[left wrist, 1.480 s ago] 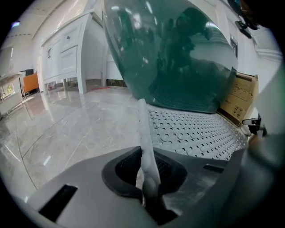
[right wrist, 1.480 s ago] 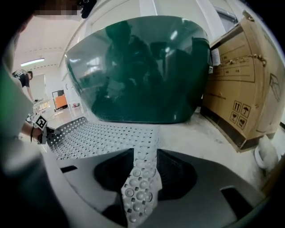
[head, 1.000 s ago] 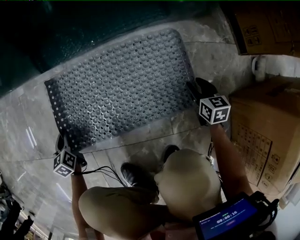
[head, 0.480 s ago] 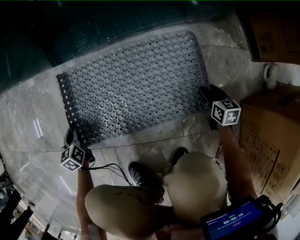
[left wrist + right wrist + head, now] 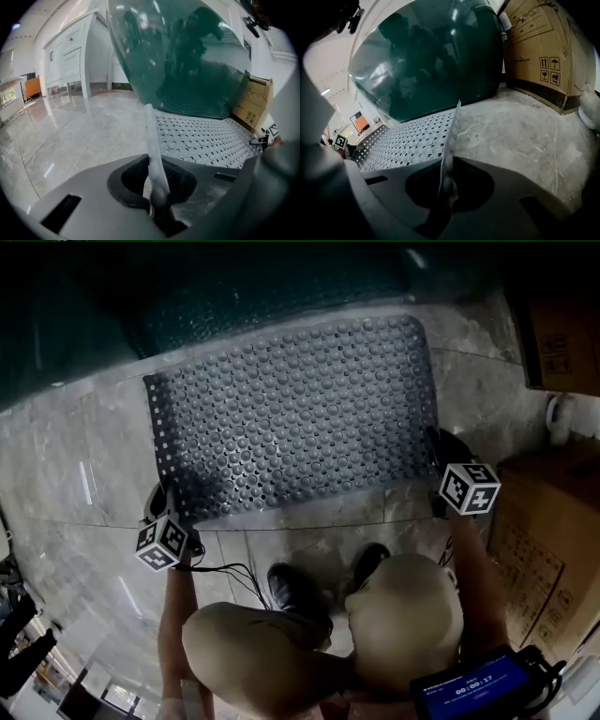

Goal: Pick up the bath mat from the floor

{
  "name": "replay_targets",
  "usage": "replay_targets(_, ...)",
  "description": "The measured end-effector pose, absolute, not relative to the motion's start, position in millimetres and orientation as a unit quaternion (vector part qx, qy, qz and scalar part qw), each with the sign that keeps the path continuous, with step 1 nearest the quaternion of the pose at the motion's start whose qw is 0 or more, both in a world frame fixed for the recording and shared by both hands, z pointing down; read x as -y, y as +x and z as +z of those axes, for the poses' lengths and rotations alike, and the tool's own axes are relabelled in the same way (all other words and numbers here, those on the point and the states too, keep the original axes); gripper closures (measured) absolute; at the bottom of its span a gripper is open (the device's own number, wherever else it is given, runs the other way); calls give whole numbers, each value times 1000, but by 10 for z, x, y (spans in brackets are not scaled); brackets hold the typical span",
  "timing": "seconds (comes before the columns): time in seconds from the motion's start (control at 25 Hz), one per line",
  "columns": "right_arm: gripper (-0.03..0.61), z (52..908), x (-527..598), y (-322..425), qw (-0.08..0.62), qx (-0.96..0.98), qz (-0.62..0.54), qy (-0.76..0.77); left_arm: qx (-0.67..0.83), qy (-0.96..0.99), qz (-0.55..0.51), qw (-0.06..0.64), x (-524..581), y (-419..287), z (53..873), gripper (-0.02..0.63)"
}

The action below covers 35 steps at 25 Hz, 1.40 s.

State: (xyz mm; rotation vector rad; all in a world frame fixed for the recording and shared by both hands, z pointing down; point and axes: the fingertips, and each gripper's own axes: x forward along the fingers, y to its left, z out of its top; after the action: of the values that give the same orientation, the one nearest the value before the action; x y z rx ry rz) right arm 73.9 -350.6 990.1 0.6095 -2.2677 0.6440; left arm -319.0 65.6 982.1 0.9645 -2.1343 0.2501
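- Bath mat [image 5: 291, 418], one: grey, studded and perforated, lying mostly flat on the floor [image 5: 84, 474], its far long edge beside a dark green glossy panel [image 5: 234, 287]. The near corners are lifted where the claws hold them.
- Claws, two, each bearing one marker cube.
- Left claw [image 5: 157, 510]: at the mat's near left corner, clenched on the edge. In the left gripper view a pale strip of mat [image 5: 152, 140] stands upright between the jaws of the claw [image 5: 154, 187].
- Right claw [image 5: 437, 444]: at the mat's near right corner. Its jaws have just been closing and now pinch the mat's edge. In the right gripper view this edge [image 5: 452, 136] rises between the jaws of the claw [image 5: 446, 187].
- Arms, two: both reach forward and down from a crouching person, the claws slanting towards the floor, well apart, one at each end of the mat's near side.
- Knees, two, in light trousers, low in the head view.
- Shoes, two, dark: one [image 5: 295, 589] and another [image 5: 370, 563], on the floor just short of the mat.
- Cardboard boxes, two: one [image 5: 558, 324] at upper right, one [image 5: 548, 540] to the right.
- Small screen [image 5: 469, 688], one, lit blue, at the bottom right.
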Motion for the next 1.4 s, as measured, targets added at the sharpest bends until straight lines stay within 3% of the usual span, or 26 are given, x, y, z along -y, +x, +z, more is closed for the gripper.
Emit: replay_targets(1.4, 550, 9293, 3176, 411, 294, 902, 215, 231, 827, 433, 78, 349, -337, -2896, 9358, 574)
